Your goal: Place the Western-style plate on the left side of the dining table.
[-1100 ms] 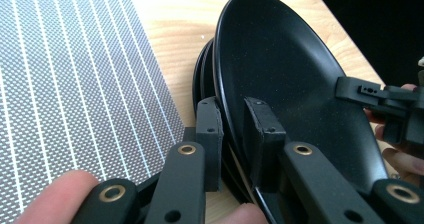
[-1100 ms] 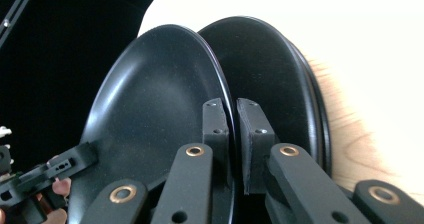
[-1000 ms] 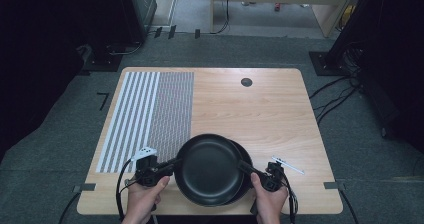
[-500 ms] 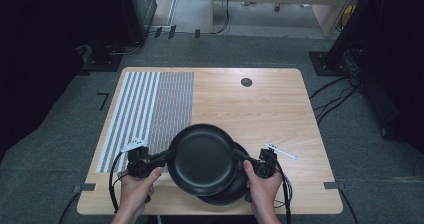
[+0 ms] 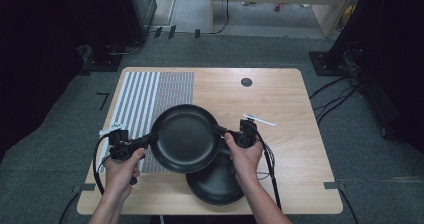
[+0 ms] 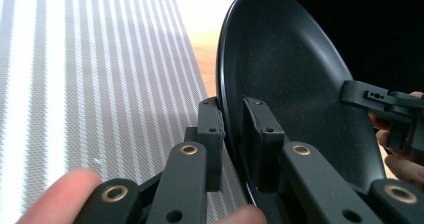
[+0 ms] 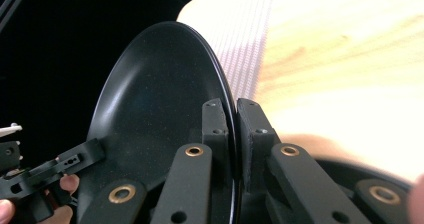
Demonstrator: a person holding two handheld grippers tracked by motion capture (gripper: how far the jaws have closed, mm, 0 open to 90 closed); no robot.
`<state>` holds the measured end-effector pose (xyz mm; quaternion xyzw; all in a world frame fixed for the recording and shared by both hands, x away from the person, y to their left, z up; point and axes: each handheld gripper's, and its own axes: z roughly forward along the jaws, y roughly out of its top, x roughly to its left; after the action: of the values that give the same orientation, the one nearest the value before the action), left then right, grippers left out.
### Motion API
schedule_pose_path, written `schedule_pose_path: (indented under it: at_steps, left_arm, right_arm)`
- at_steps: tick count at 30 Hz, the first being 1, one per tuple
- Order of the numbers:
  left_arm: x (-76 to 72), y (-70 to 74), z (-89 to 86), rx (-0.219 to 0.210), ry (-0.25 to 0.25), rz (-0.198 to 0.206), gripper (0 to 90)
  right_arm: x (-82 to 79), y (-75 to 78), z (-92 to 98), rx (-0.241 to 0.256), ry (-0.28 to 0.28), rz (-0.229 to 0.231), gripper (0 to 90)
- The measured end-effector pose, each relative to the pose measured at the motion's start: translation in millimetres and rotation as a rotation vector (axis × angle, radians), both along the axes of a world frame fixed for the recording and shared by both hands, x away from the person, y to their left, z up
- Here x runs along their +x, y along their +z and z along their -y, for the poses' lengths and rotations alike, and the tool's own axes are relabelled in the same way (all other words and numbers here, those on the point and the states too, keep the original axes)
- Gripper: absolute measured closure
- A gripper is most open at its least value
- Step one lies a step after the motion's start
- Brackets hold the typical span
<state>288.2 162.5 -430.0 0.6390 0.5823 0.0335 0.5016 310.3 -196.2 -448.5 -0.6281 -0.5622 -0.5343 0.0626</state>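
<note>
Two black plates are in play: the upper plate (image 5: 186, 138) is lifted clear of the counter (image 5: 280, 99), and the lower plate (image 5: 216, 184) lies flat on the wood near the front edge, partly under the raised one. The left gripper (image 5: 131, 146) and the right gripper (image 5: 235, 136) each pinch the upper plate at opposite points of its rim; in the left gripper view the jaws stand closed on the thin lip (image 6: 231, 134), and in the right gripper view the jaws clamp the edge (image 7: 233, 134) the same way.

The plate looks rigid and smooth, with a faintly speckled, glossy face, so I judge it stiff but slippery; a narrow rim gives the jaws little to bite. It is probably light enough for two rim holds, yet it could pivot or slip if either side eases. The rim at opposite sides seems the only sensible hold.

Counted: two plates, two grippers, one striped mat (image 5: 150, 96) on the counter's left part, one dark round spot (image 5: 246, 82) near the far edge.
</note>
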Motion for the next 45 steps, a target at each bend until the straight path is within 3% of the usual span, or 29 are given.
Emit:
schedule_pose_path:
  at_steps: [15,21,32,38,45]
  left_arm:
    - [42.1,2.9,-33.0,0.008,0.072,-0.023,79.2]
    - [61.3,-3.3,-42.8,0.009,0.095,-0.045,79.0]
    - [92.5,-10.9,-58.3,0.027,0.149,-0.090,79.3]
    - [101.2,-16.5,-70.8,0.022,0.176,-0.112,80.6]
    - [114.4,-27.8,-87.9,0.049,0.217,-0.153,80.7]
  right_arm:
    - [61.9,10.8,-44.8,-0.059,0.046,0.018,84.4]
    - [80.1,10.6,-55.7,-0.087,0.056,0.025,84.3]
    - [117.4,-5.3,-79.7,-0.097,0.038,-0.027,82.7]
    - [130.4,-17.7,-96.8,-0.096,0.033,-0.066,81.6]
    - [144.1,-32.0,-119.4,-0.111,0.031,-0.107,80.4]
